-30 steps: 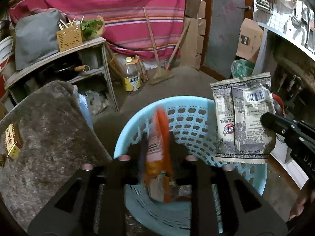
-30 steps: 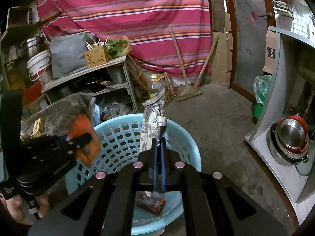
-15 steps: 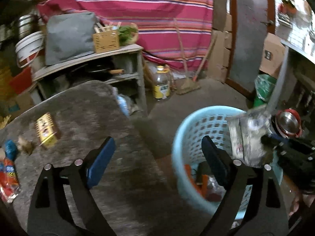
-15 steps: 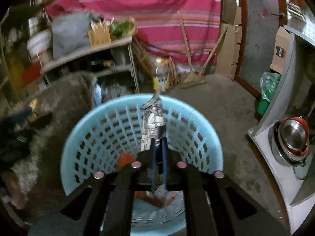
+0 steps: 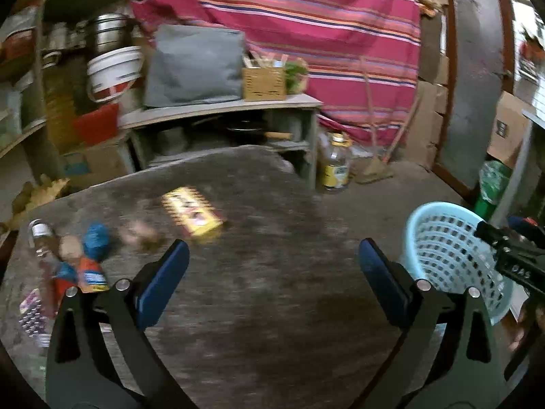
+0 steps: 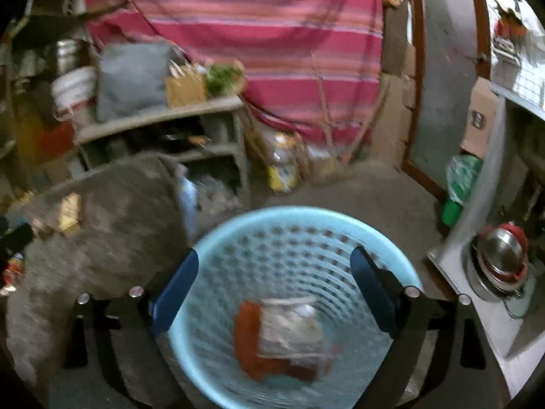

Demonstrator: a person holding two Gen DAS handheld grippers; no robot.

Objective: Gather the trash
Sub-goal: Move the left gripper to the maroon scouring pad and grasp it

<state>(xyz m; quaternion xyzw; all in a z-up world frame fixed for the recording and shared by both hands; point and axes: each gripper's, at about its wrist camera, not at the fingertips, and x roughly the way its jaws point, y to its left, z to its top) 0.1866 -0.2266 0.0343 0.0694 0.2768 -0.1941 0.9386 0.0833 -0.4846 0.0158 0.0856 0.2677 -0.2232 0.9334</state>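
Fingers first: we see the left gripper point(image 5: 274, 262) with its blue pads spread wide and nothing between them, its jaws having just been opening, and under it lies only the grey, rough top of the bench point(image 5: 272, 323). Our right gripper point(image 6: 274, 271) stands just as wide, its jaws also having just been opening, and it hangs empty over the light blue basket point(image 6: 218, 238). At the bottom of that basket lie an orange wrapper point(image 6: 247, 327) and, partly on top of it, a pale printed packet point(image 6: 289, 330); both are blurred. From the left wrist view the same basket stands off the right edge of the bench, on the floor, with the black body of the right gripper crossing in front of its rim. Farther out on the bench, trash is still lying: a yellow flat box point(image 5: 192, 214) near the middle, a small brownish scrap point(image 5: 138, 237) to its left, and at the far left edge a cluster with a blue crumpled piece point(image 5: 96, 238), an orange and blue packet point(image 5: 89, 272) and a small bottle point(image 5: 41, 235). Beyond the bench we see a grey shelf unit point(image 5: 221, 109) carrying a grey bag and a wicker box, a plastic jug point(image 5: 335, 163) on the floor beside it, and a striped pink cloth point(image 5: 306, 17) hanging behind.
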